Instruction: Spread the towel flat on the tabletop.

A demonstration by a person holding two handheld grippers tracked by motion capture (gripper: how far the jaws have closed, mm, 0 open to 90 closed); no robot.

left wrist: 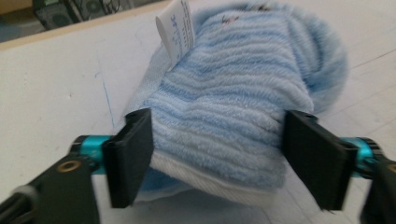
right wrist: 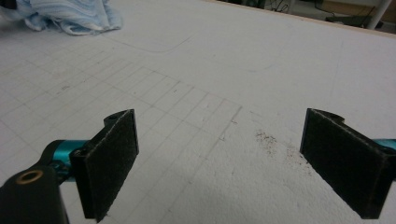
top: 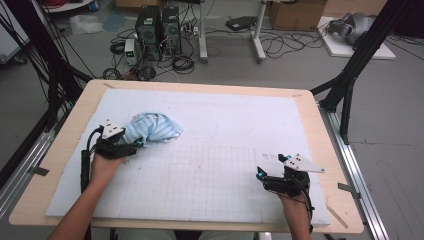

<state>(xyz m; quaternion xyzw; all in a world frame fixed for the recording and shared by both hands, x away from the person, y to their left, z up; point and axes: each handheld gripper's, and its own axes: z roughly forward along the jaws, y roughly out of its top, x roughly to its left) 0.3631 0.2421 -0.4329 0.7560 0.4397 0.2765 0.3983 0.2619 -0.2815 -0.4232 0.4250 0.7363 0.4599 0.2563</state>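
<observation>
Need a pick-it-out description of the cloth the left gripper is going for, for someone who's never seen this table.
On the wooden table lies a white mat with a faint grid. On its left half, right ahead of the left gripper, sits a crumpled towel. It is the one soft thing on the mat: fluffy, pale blue and white stripes, a white edge band and a white care tag sticking up.

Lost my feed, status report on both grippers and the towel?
Left gripper touching both sides of blue towel, crumpled on the mat. Right gripper open, empty, apart. Nothing in the way.
</observation>
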